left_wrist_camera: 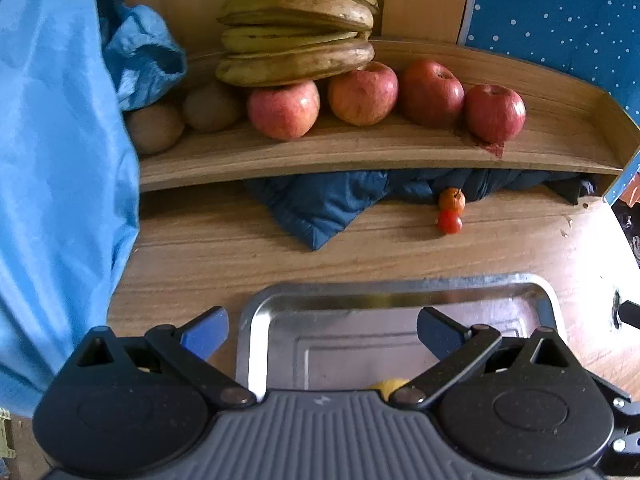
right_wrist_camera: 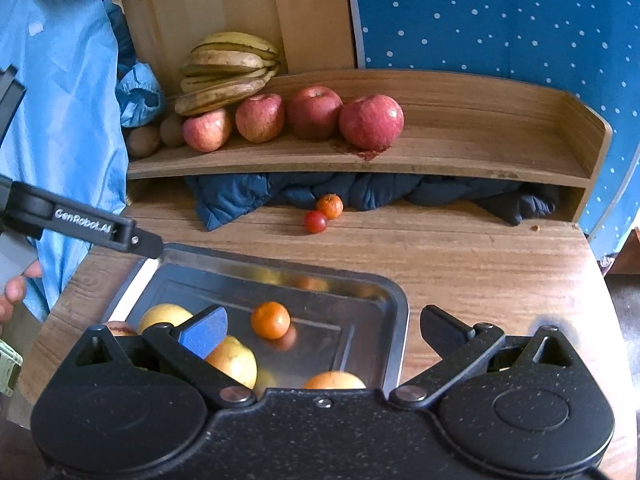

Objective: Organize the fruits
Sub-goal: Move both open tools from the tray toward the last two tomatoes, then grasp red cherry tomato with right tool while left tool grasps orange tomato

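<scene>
My left gripper (left_wrist_camera: 322,334) is open over the near left part of a steel tray (left_wrist_camera: 250,340), with nothing between its fingers. My right gripper (right_wrist_camera: 324,330) is open too, above the tray's right rim (right_wrist_camera: 400,320). In the tray lie a tangerine (right_wrist_camera: 271,320), yellow fruits (right_wrist_camera: 234,360) and an orange (right_wrist_camera: 334,380). On the wooden shelf (right_wrist_camera: 460,160) sit bananas (right_wrist_camera: 228,72), several red apples (right_wrist_camera: 314,112) and two kiwis (right_wrist_camera: 144,140). A small orange (right_wrist_camera: 330,206) and a tomato (right_wrist_camera: 316,222) rest on the table below it.
A light blue garment (left_wrist_camera: 60,160) hangs along the left. A dark blue padded jacket (left_wrist_camera: 320,204) is stuffed under the shelf. A dotted blue curtain (right_wrist_camera: 500,20) stands behind. The table edge (right_wrist_camera: 600,280) runs on the right. A hand (right_wrist_camera: 16,288) holds the left gripper.
</scene>
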{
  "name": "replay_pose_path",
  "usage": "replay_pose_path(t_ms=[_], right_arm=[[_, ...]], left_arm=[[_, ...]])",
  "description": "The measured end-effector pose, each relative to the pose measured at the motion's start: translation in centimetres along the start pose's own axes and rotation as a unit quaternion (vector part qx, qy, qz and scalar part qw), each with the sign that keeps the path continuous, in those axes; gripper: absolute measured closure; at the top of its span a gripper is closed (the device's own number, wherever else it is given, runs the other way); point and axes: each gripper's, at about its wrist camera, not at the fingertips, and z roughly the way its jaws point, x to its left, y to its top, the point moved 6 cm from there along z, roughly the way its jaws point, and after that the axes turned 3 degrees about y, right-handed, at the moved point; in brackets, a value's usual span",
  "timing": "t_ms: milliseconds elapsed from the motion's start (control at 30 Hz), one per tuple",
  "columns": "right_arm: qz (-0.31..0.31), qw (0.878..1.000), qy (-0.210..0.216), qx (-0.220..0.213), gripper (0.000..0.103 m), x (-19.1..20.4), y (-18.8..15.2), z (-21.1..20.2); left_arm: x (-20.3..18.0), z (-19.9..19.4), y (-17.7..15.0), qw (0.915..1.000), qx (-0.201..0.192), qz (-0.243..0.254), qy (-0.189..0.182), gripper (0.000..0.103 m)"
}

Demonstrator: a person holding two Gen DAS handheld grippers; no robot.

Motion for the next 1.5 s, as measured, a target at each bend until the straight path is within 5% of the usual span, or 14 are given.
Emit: replay_pose_path(t_ms=[300, 900, 1500], right_arm=[[-0.009, 1.000, -0.011, 0.004, 0.001, -0.4, 2.5, 2.1], [-0.017, 0.998, -0.062, 0.025, 0.001, -0.5, 4.1, 8.3], [0.009, 0.998, -0.050, 0.043, 0.019, -0.9, 4.4, 12.6]], left_arm=[[-1.2, 3.0, 2.4, 0.9997, 0.015, 0.008, -0.019, 0.001], [-5.9, 8.6, 6.8, 0.9897, 0.021, -0.009, -0.141, 0.001], [-8.8, 11.5, 8.0, 0.9781, 0.047, -0.004, -0.203, 0.016]])
